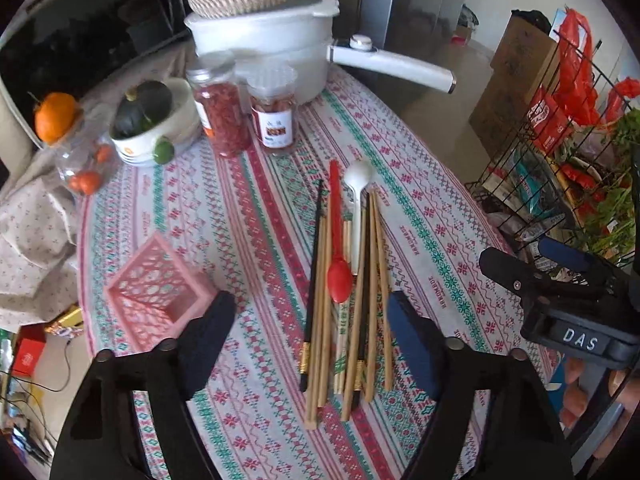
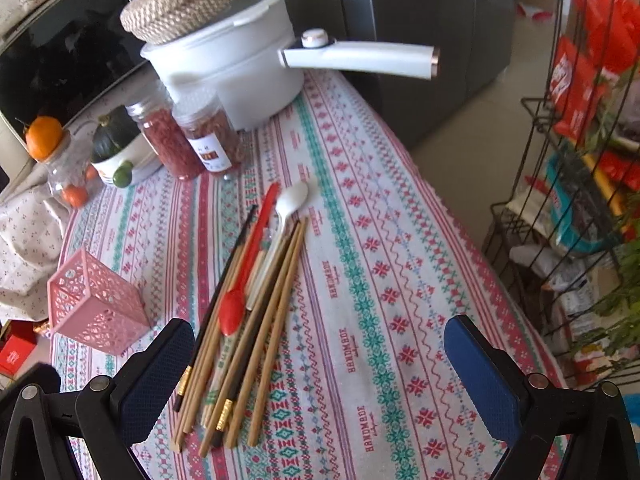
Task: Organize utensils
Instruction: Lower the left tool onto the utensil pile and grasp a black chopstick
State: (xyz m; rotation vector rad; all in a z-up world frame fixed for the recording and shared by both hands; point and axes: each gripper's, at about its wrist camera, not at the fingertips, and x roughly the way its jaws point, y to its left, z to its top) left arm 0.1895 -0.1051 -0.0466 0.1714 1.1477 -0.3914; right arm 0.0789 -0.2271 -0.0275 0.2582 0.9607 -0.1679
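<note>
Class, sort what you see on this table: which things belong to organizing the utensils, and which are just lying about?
Job: chopsticks, red spoon, white spoon, pink holder.

Lying about: pot, woven basket, two jars, squash bowl, orange.

A bunch of wooden chopsticks (image 1: pixel 320 320) (image 2: pixel 256 328) lies flat on the striped tablecloth, with two black chopsticks (image 1: pixel 314 280) (image 2: pixel 218 292) mixed in. A red spoon (image 1: pixel 338 248) (image 2: pixel 244 280) and a white spoon (image 1: pixel 357 200) (image 2: pixel 280 224) lie on top, pointing opposite ways. A pink holder (image 1: pixel 158 292) (image 2: pixel 96 304) with holes stands to their left, apart from them.
</note>
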